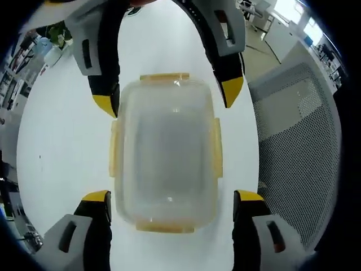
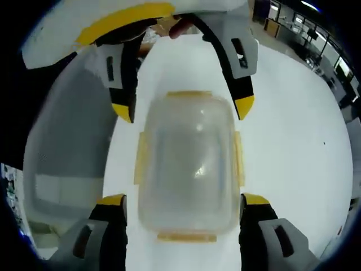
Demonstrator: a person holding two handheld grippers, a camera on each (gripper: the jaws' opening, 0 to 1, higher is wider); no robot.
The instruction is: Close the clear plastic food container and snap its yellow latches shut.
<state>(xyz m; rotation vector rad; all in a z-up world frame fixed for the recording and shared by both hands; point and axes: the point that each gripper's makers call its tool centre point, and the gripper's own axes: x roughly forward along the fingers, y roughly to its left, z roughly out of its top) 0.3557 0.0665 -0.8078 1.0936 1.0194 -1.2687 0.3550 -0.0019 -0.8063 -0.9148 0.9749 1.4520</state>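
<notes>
A white table (image 1: 62, 147) carries everything; a grey mesh chair (image 1: 299, 147) stands beside it. The clear container (image 1: 166, 152) lies flat on the table, lid on, with yellow latches (image 1: 115, 148) on all four sides. The left gripper (image 1: 172, 206) has its jaws spread wide, one tip on each side of the container's near end, gripping nothing. The right gripper (image 2: 183, 206) faces it from the opposite end, jaws likewise parted astride the container (image 2: 189, 161), clear of its latches (image 2: 140, 159).
</notes>
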